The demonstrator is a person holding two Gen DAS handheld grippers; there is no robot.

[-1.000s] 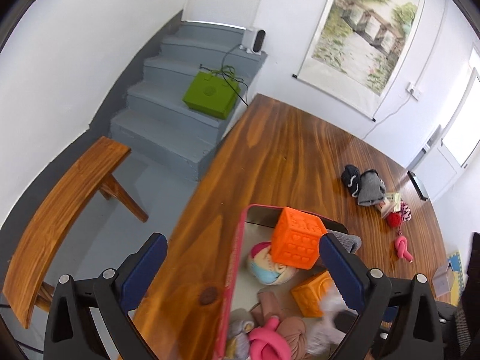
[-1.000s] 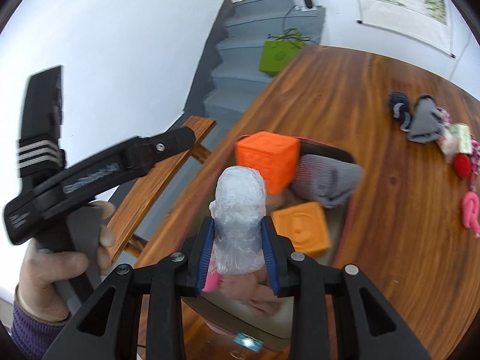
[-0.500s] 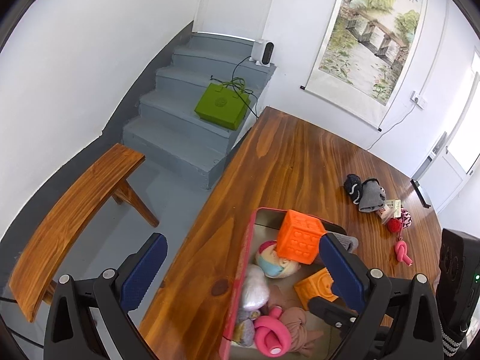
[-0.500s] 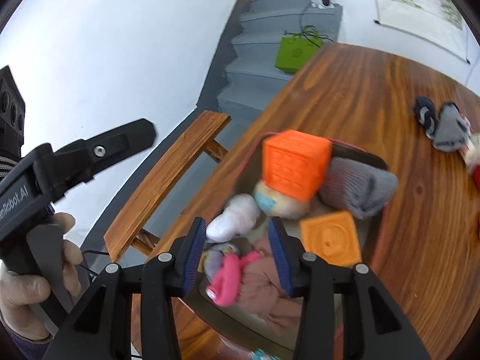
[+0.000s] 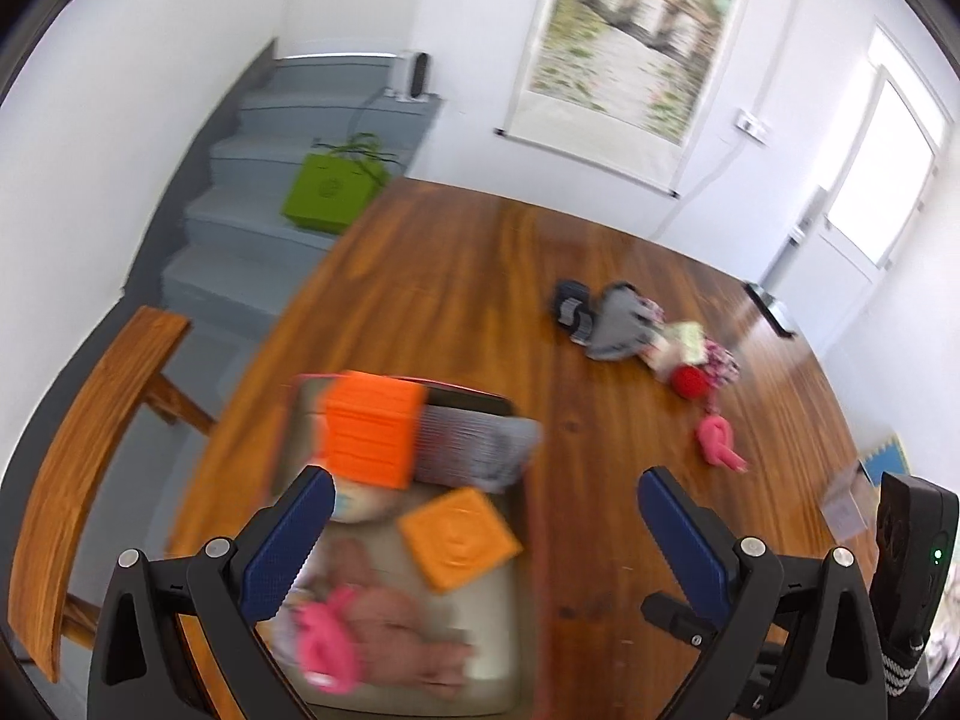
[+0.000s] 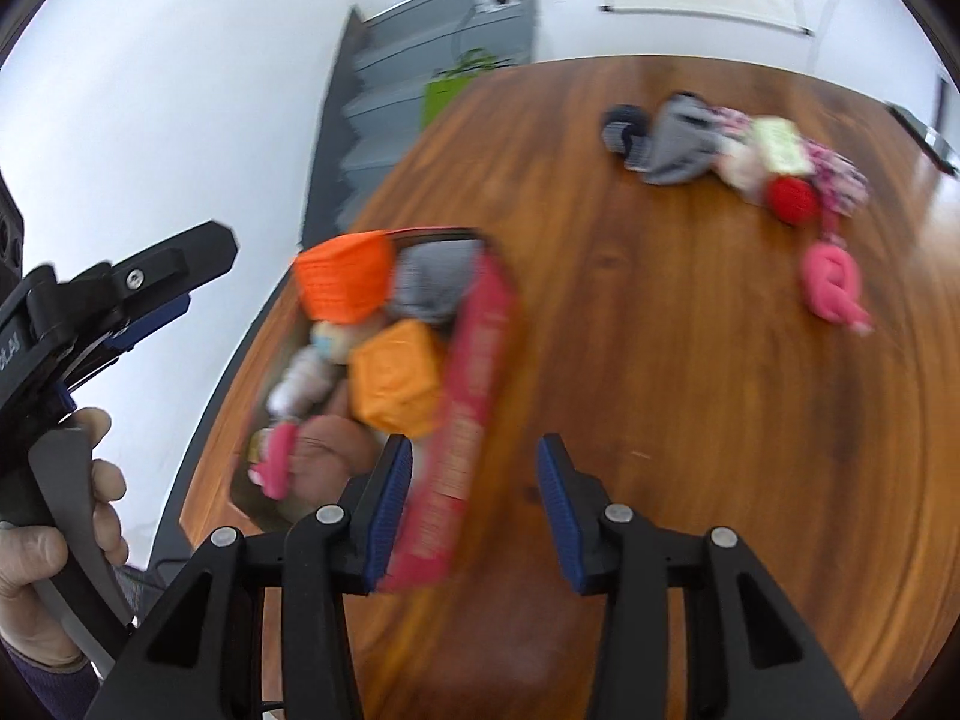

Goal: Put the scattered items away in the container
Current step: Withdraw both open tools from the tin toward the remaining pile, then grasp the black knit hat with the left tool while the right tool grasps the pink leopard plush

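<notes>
A red-sided container [image 6: 474, 372] on the wooden table holds two orange cubes [image 6: 345, 282], a grey sock, a white wrapped item [image 6: 300, 381] and pink toys. It also shows in the left wrist view [image 5: 528, 516]. My left gripper [image 5: 480, 531] is open and empty above its right side. My right gripper [image 6: 474, 501] is open and empty over its red wall. Loose on the table are a dark sock [image 6: 624, 123], a grey sock [image 6: 675, 147], a red ball [image 6: 792, 201] and a pink toy [image 6: 831, 288].
A wooden bench [image 5: 90, 468] stands left of the table. Grey stairs with a green bag [image 5: 327, 195] lie beyond the far table edge. A dark flat object [image 5: 771, 309] lies at the table's far right. Bare wood lies between container and scattered pile.
My right gripper opened and dropped the white wrapped item into the container, then swung right. My left gripper also swung right, toward the scattered pile.
</notes>
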